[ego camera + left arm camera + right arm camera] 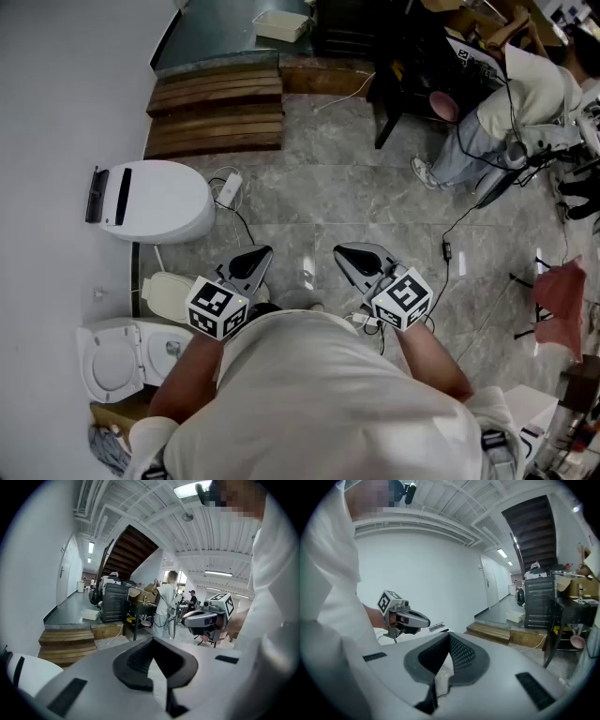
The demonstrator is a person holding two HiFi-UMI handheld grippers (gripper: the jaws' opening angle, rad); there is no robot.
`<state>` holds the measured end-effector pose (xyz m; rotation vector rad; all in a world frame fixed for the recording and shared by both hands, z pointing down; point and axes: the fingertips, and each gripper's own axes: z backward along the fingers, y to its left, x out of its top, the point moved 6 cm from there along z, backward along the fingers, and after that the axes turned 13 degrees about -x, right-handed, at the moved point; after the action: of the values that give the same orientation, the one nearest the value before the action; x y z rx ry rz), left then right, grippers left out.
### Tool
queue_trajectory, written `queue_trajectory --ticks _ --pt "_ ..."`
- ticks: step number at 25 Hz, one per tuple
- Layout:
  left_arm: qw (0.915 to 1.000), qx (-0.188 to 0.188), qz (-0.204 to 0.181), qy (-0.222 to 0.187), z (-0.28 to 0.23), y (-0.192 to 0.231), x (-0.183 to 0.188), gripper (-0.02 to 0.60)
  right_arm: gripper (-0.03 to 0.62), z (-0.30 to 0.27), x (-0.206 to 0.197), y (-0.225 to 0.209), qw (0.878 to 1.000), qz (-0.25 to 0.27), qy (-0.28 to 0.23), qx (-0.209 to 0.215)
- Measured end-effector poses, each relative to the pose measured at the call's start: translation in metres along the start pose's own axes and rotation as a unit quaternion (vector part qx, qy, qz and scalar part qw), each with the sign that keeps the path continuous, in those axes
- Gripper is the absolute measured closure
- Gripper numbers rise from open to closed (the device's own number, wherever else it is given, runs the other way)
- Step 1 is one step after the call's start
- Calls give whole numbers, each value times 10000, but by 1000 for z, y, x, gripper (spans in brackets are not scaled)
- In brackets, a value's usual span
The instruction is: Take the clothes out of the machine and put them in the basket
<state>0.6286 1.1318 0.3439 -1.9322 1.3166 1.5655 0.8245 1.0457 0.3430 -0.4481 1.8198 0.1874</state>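
While no clothes show from up here, the white machine (141,352) sits low by the wall, and its round lid looks open, ready to be reached into; I cannot pick out the basket; the left gripper (255,258) and right gripper (352,255) are both squeezed closed on nothing, held close to the person's tummy, likely because the job has not begun.
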Motion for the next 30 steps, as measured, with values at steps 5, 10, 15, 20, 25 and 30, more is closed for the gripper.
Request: queue_trajectory --ticks 5,10,15,20,25,30 --pt "10000 66 -49 2 -17 -3 2 584 592 9 -7 -10 9999 58 -21 84" --pt "9998 170 -36 39 -30 -14 4 584 592 24 -17 -18 9998 -12 -5 208" --pt "9986 525 46 22 -31 -7 7 584 592 24 -28 -18 9992 180 -32 354" --pt "9986 520 9 114 -37 29 10 492 592 5 -32 -20 9995 11 27 323" --pt "9993 365 -114 52 -62 87 32 451 591 -20 -22 -45 9997 -168 151 -103" --pt "9996 57 -265 -54 -92 158 78 443 592 -64 6 -82 9980 -120 301 -538"
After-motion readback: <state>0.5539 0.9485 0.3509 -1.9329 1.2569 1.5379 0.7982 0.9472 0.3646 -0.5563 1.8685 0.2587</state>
